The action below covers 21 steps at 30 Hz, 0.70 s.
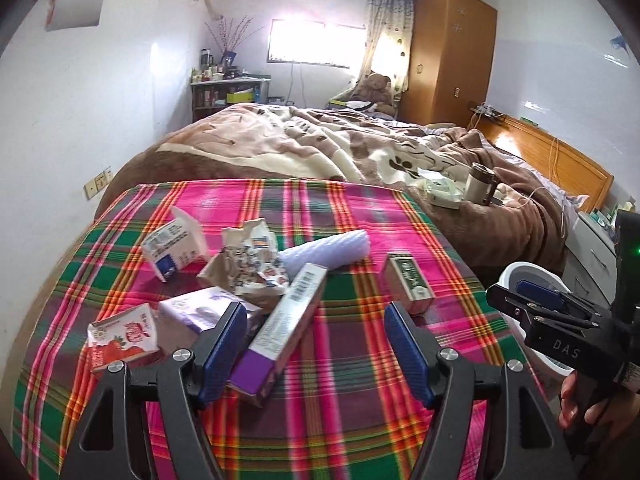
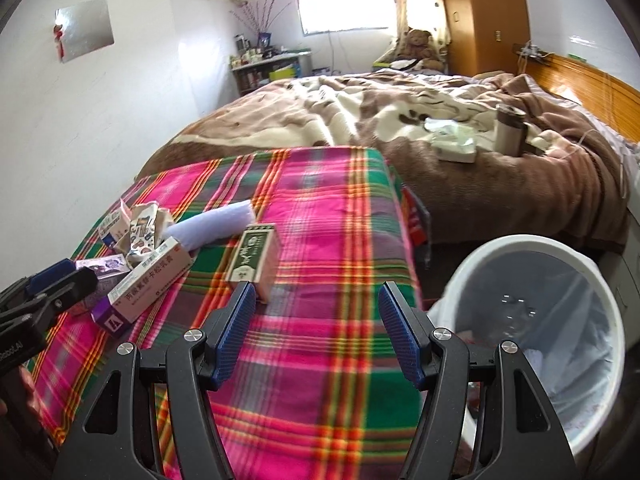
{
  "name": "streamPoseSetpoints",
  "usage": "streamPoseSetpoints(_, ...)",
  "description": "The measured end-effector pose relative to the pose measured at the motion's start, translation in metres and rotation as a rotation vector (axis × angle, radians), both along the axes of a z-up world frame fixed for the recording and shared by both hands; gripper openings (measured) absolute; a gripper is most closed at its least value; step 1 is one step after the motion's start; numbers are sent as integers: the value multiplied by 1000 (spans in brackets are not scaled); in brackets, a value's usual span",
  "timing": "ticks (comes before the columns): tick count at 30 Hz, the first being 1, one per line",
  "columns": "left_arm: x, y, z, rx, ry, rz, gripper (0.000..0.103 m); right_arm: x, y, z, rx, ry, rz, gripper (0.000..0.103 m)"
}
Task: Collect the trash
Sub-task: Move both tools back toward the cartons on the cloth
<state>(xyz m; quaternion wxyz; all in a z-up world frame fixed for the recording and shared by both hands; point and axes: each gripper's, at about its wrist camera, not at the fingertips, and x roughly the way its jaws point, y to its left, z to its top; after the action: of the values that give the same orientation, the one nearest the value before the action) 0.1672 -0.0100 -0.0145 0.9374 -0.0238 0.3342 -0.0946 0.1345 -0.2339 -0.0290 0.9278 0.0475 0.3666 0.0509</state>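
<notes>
Left hand-held gripper (image 1: 316, 354) hangs low over the plaid cloth (image 1: 344, 412), jaws apart and holding nothing, the purple-ended long carton (image 1: 280, 332) lying just ahead, between its blue pads and touching neither. That looks like the first pick, since it rests on top of the heap. Right hand-held gripper (image 2: 318, 330) is also spread and empty, aimed at the green-labelled box (image 2: 254, 258), which lies apart from the rest, so each hand has its own target.

Down to the right, the white bin (image 2: 532, 248) with its clear liner stands just off the cloth's edge, low beside the bed, handy for dropping.

Further in, the trash clusters: a red strawberry carton (image 1: 122, 336), a lilac box (image 1: 200, 308), a crumpled printed wrapper (image 1: 250, 260), a white-and-blue box (image 1: 176, 246), a pale foam roll (image 1: 328, 250). They overlap, so lifting one may drag its neighbours.

Beyond, on the brown blanket (image 1: 256, 140), a mug (image 1: 478, 188) and a tissue pack (image 1: 438, 192) sit well apart from the trash.
</notes>
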Motion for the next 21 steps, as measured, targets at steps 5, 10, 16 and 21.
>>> streamPoseSetpoints(5,8,26,-4,18,15,38,71,16,13,-7,-1,31,13,66)
streamPoseSetpoints(10,16,46,-7,22,24,61,71,33,27,-11,4,51,23,66)
streamPoseSetpoints(16,32,67,-12,40,45,69,73,49,41,-16,0,76,50,66)
streamPoseSetpoints(21,46,69,-23,63,96,0,74,61,47,-22,6,110,56,65)
